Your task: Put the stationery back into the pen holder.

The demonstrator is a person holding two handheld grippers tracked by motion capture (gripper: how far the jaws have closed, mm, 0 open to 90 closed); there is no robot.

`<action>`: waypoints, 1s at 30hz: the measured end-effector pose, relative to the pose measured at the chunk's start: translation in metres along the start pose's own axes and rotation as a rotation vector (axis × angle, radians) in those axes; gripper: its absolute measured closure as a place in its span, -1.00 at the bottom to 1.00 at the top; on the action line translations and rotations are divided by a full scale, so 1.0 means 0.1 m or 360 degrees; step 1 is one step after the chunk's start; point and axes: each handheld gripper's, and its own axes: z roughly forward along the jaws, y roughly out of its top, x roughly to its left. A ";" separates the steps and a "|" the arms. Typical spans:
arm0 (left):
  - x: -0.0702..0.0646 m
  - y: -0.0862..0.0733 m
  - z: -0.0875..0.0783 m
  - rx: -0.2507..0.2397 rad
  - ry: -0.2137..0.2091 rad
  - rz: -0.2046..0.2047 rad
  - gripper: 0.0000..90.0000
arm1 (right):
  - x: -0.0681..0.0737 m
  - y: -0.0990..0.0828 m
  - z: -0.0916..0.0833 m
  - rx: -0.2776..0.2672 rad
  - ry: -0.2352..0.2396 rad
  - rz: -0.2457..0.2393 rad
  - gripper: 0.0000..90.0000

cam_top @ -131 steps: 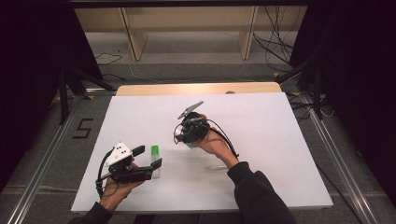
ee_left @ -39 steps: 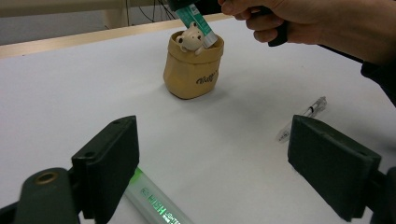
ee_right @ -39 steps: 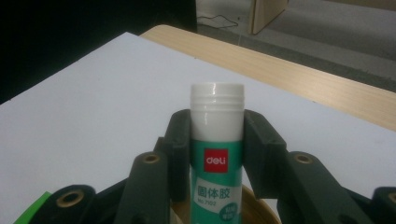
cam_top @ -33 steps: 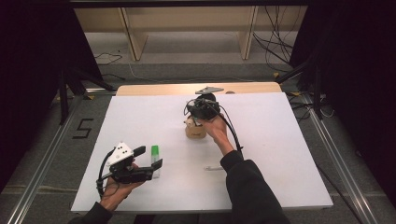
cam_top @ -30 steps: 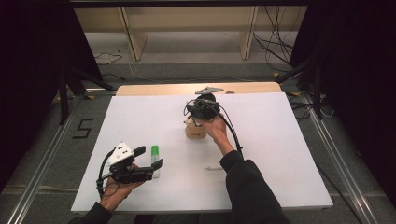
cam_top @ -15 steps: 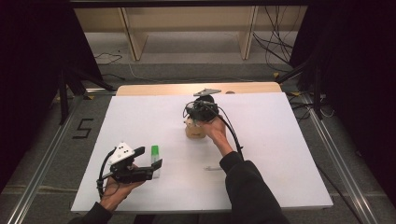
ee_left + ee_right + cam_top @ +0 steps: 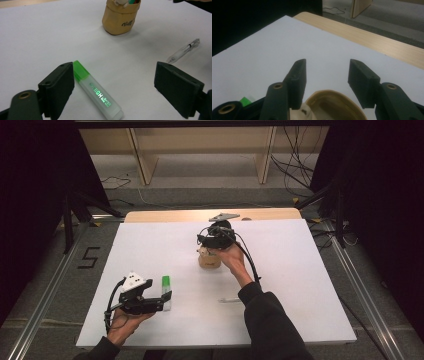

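A tan paper pouch (image 7: 209, 259) stands upright in the middle of the white table (image 7: 310, 270), with small items poking out of its mouth (image 7: 121, 16). My right gripper (image 7: 207, 242) hovers just over it. Its jaws (image 7: 325, 62) have just been opening and stand apart with nothing between them, the pouch rim (image 7: 337, 96) right below. A green highlighter (image 7: 97, 93) lies flat near the front left. My left gripper (image 7: 113, 66) is wide open around it, the left jaw close beside its cap; in the high view the left gripper (image 7: 159, 299) rests low by the highlighter (image 7: 165, 286).
A clear pen (image 7: 230, 300) lies on the table in front of the pouch, also seen at the right of the left gripper view as the pen (image 7: 183, 50). A bare wooden strip (image 7: 210, 214) runs along the table's far edge. Dark stands flank the table.
Since the earliest frame my right gripper has moved away from the person, to above the pouch, which now stands uncovered. Over the last second it has stayed there. The left gripper has not moved.
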 end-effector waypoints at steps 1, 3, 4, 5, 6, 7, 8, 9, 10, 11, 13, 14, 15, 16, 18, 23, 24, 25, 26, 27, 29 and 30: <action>0.00 0.00 0.01 0.0009 0.0008 -0.0007 -0.64 | -0.01 0.01 -0.02 -0.0016 0.0005 0.0001 0.08; 0.01 -0.01 0.02 0.0030 0.0021 -0.0018 -0.65 | -0.01 0.02 -0.06 -0.0030 0.0013 0.0008 0.04; 0.02 -0.01 0.03 0.0036 0.0025 -0.0026 -0.65 | -0.02 0.03 -0.10 -0.0037 0.0020 0.0013 0.03; 0.02 -0.01 0.03 0.0055 0.0035 -0.0022 -0.65 | -0.02 0.04 -0.11 -0.0044 0.0023 0.0015 0.01; 0.03 -0.01 0.04 0.0069 0.0041 -0.0036 -0.65 | -0.02 0.05 -0.14 -0.0051 0.0023 0.0019 0.00; 0.03 -0.02 0.05 0.0085 0.0043 -0.0044 -0.65 | -0.02 0.05 -0.18 -0.0056 0.0029 0.0014 -0.02; 0.03 -0.02 0.06 0.0096 0.0045 -0.0063 -0.65 | -0.02 0.06 -0.21 -0.0056 0.0034 0.0016 -0.05; 0.04 -0.02 0.07 0.0120 0.0037 -0.0071 -0.65 | -0.02 0.07 -0.24 -0.0055 0.0038 0.0015 -0.07; 0.04 -0.02 0.08 0.0139 0.0034 -0.0077 -0.65 | -0.02 0.07 -0.27 -0.0053 0.0042 0.0013 -0.10; 0.04 -0.02 0.09 0.0158 0.0030 -0.0086 -0.65 | -0.02 0.07 -0.29 -0.0049 0.0050 0.0013 -0.13; 0.04 -0.03 0.11 0.0179 0.0037 -0.0099 -0.65 | -0.03 0.07 -0.35 -0.0042 0.0049 0.0020 -0.19; 0.04 -0.03 0.12 0.0199 0.0040 -0.0103 -0.65 | -0.03 0.07 -0.38 -0.0048 0.0052 0.0017 -0.21; 0.04 -0.03 0.13 0.0209 0.0047 -0.0104 -0.65 | -0.03 0.07 -0.41 -0.0047 0.0048 0.0022 -0.24; 0.04 -0.03 0.14 0.0221 0.0047 -0.0108 -0.65 | -0.04 0.06 -0.45 -0.0051 0.0049 0.0028 -0.25; 0.05 -0.04 0.15 0.0242 0.0053 -0.0112 -0.65 | -0.05 0.03 -0.50 -0.0050 0.0053 0.0035 -0.30; 0.05 -0.04 0.19 0.0273 0.0064 -0.0130 -0.65 | -0.07 -0.04 -0.66 -0.0048 0.0049 0.0054 -0.37; 0.05 -0.04 0.20 0.0279 0.0066 -0.0136 -0.65 | -0.07 -0.05 -0.69 -0.0054 0.0047 0.0058 -0.38; 0.05 -0.04 0.20 0.0291 0.0071 -0.0133 -0.65 | -0.07 -0.07 -0.72 -0.0057 0.0038 0.0059 -0.39; 0.04 -0.04 0.21 0.0300 0.0071 -0.0130 -0.65 | -0.07 -0.08 -0.75 -0.0066 0.0037 0.0058 -0.39; 0.04 -0.04 0.22 0.0310 0.0072 -0.0132 -0.65 | -0.07 -0.10 -0.78 -0.0065 0.0040 0.0060 -0.41; 0.03 -0.04 0.23 0.0326 0.0071 -0.0129 -0.65 | -0.06 -0.13 -0.82 -0.0058 0.0039 0.0061 -0.43; 0.02 -0.04 0.24 0.0334 0.0074 -0.0132 -0.65 | -0.06 -0.15 -0.84 -0.0056 0.0039 0.0063 -0.44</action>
